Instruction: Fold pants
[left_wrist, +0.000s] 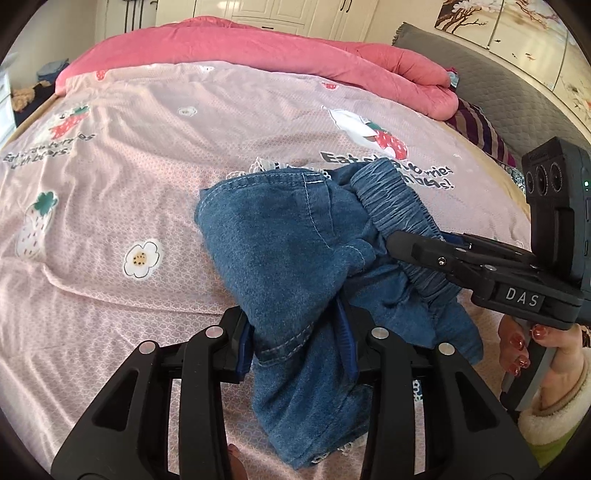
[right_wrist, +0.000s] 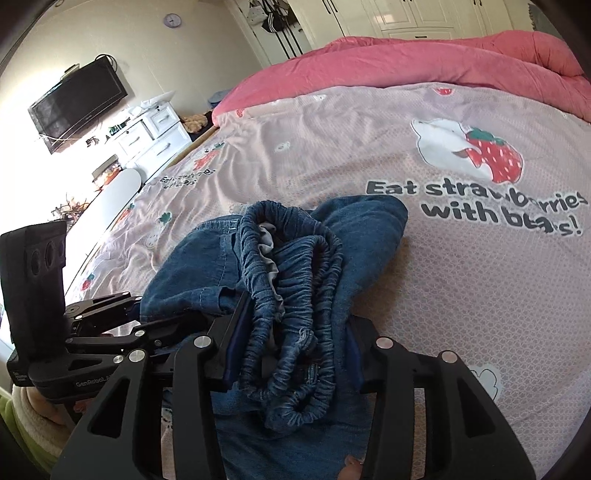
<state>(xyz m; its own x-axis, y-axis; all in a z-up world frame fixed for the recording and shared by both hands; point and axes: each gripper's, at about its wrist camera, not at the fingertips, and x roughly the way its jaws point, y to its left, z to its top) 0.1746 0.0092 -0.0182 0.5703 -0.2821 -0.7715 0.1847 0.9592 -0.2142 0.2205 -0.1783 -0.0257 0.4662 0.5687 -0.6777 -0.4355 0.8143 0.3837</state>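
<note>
Both tongs (left_wrist: 299, 332) (right_wrist: 291, 350) clamp bunched pants (left_wrist: 273, 236).

Sunlit bedroom — bed (right_wrist: 332, 155), white wardrobe (right_wrist: 406, 18), wall-mounted television (right_wrist: 77, 103).

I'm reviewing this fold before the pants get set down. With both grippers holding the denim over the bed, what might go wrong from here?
1. The right gripper clamps only the bunched elastic waistband, which may slip out of the jaws.
2. The left gripper pinches a thick wad of the pants, so they may land crumpled on the bedsheet.
</note>
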